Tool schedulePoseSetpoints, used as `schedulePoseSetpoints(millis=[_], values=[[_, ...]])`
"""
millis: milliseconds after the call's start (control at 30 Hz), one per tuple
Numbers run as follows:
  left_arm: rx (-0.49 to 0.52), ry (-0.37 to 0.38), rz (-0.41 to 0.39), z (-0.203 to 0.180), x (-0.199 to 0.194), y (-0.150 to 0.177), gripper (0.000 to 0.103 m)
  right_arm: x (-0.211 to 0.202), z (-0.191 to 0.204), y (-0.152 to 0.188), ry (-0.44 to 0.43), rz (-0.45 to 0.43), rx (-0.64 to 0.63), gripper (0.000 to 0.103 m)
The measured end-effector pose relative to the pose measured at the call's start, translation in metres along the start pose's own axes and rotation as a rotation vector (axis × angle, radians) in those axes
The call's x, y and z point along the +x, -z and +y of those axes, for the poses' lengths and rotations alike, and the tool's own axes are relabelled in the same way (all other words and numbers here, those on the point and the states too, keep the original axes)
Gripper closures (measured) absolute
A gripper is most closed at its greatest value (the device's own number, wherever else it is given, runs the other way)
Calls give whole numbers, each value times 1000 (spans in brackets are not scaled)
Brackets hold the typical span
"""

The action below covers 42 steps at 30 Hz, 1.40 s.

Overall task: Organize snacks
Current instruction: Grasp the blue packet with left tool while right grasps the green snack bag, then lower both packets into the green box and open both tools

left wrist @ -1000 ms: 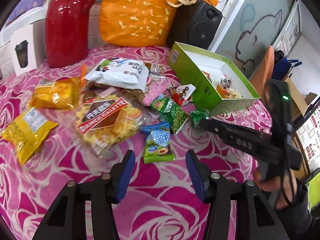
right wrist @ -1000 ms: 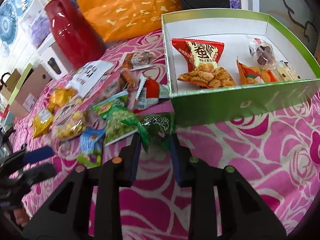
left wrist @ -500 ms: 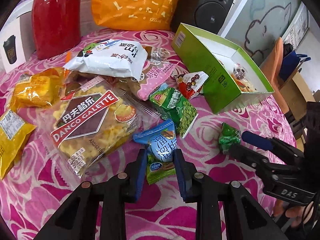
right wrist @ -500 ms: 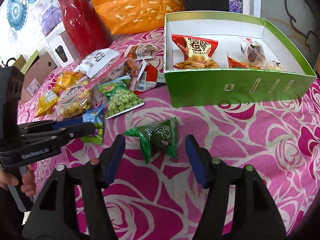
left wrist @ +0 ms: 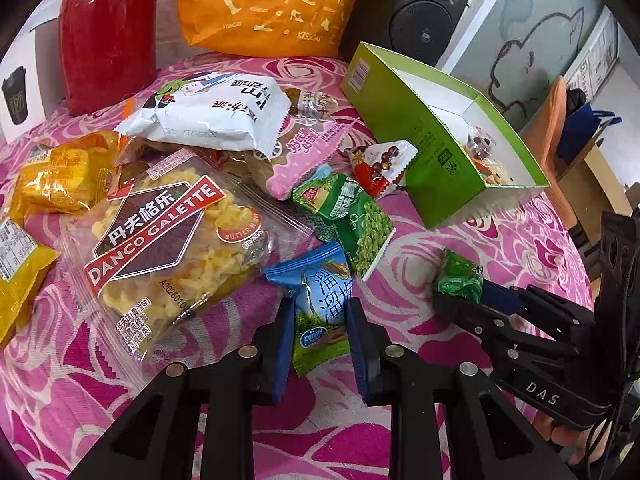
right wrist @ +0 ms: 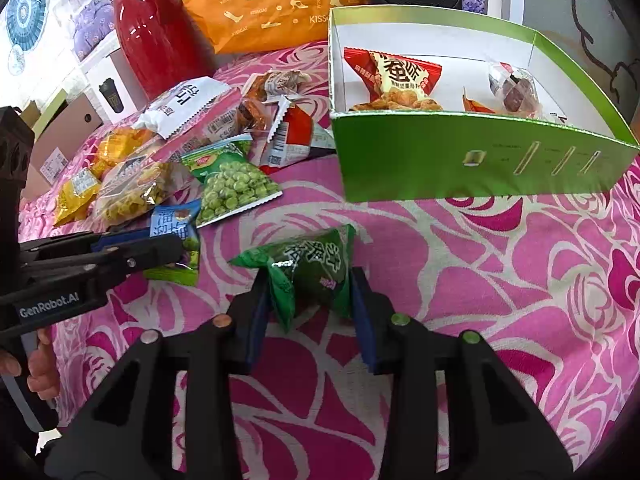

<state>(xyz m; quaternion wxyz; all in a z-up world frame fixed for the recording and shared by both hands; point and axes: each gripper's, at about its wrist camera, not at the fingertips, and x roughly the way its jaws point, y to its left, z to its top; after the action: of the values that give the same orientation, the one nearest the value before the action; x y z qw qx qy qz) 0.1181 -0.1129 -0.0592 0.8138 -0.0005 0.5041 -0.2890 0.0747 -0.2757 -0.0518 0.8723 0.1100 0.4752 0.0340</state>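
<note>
left wrist view shows the left gripper [left wrist: 320,332] with its blue pads pressed on either side of a small blue snack packet [left wrist: 326,304], pinching it low on the pink rose tablecloth [left wrist: 420,300], by my reading so it can be lifted clear of the heap. right wrist view shows the right gripper [right wrist: 308,304] with its pads closed against the sides of a dark green packet [right wrist: 308,268], which lies on the cloth just in front of the green box [right wrist: 460,160]. that box looks like the collecting place: a red packet [right wrist: 394,80] and some smaller wrapped pieces already lie inside.

around the blue packet, a green pea bag [left wrist: 352,220] sits just beyond it and a big clear galette bag [left wrist: 168,240] lies close on the left, so a lift may drag their edges. the near wall of the box stands between the green packet and the inside, so it must go up and over. a red flask [right wrist: 156,28] and orange bag [right wrist: 272,0] stand well behind.
</note>
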Motion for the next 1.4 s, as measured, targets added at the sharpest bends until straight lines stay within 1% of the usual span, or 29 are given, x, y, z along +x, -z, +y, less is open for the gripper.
schedulePoseSetpoints(millis=[167, 233, 333, 467, 600, 700, 800, 900, 1033, 1233, 1400], values=[[3, 14, -12, -7, -10, 2, 82, -10, -2, 3, -35, -12, 19, 69], [16, 25, -29, -12, -20, 2, 82, -20, -2, 2, -48, -32, 23, 69], [52, 43, -59, -22, -37, -4, 82, -42, -3, -3, -61, -87, 26, 69], [91, 77, -100, -39, -51, -20, 82, -70, -13, -16, -41, -175, 34, 69], [140, 102, -128, -61, -56, -44, 82, -86, -32, -26, 10, -225, 48, 69], [192, 122, -149, -85, -56, -62, 82, -93, -50, -34, 54, -252, 75, 69], [223, 144, -153, -101, -52, -74, 82, -96, -70, -42, 109, -280, 94, 69], [234, 178, -143, -118, -41, -86, 82, -97, -87, -47, 131, -298, 112, 69], [252, 193, -133, -138, -21, -101, 82, -91, -111, -57, 164, -298, 116, 69], [254, 178, -104, -148, 7, -121, 82, -76, -136, -69, 176, -281, 132, 69], [254, 164, -85, -148, 24, -127, 81, -64, -143, -75, 168, -276, 123, 66]])
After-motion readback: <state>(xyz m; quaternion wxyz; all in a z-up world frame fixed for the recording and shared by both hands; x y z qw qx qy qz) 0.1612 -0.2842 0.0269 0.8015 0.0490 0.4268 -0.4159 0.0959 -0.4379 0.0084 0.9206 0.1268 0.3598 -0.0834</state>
